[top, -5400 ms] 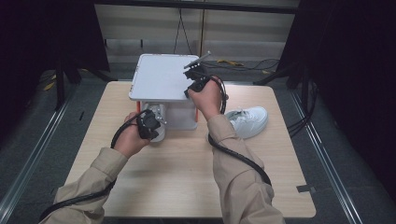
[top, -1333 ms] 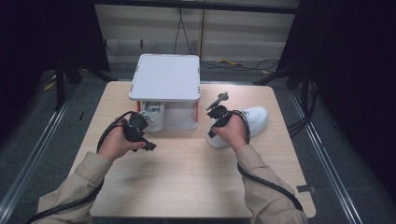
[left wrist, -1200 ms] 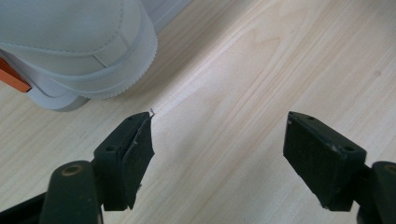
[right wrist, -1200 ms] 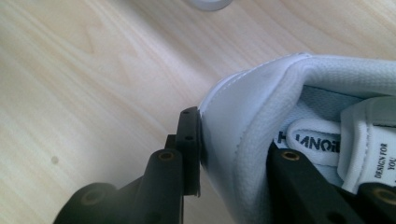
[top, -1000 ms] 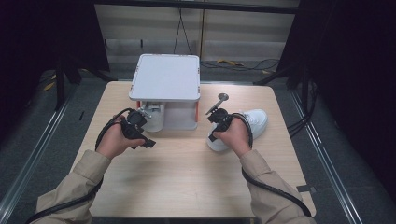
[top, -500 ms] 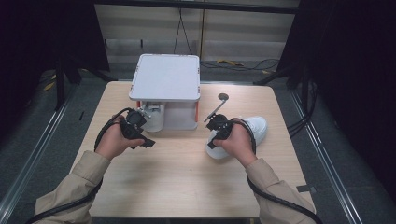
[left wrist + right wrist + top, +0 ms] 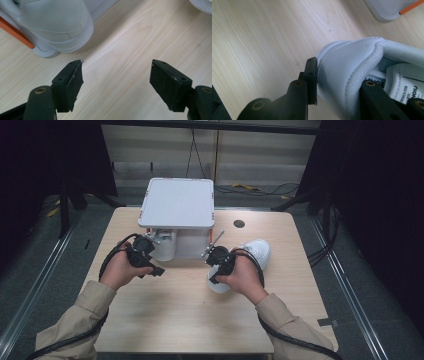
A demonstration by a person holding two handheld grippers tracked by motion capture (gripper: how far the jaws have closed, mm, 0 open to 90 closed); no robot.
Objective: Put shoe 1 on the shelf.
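The white sneaker (image 7: 250, 257) lies on the table (image 7: 165, 320) just right of the grey box (image 7: 177, 205), with bare tabletop toward the person and its toe well inside the right edge. Compared with 1.3 s ago, the right gripper (image 7: 216, 265) has drawn nearer the person and now clamps the sneaker's heel wall (image 7: 337, 75), one jaw outside and one inside the collar. The sneaker's long axis runs diagonally, heel toward the person and toe toward the far right; the left gripper (image 7: 116, 82) hovers with jaws spread and empty near a second sneaker (image 7: 55, 25) at the box.

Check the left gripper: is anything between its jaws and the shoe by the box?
Nothing visible. The left gripper is open over bare table, and the white shoe against the box lies just ahead, untouched.
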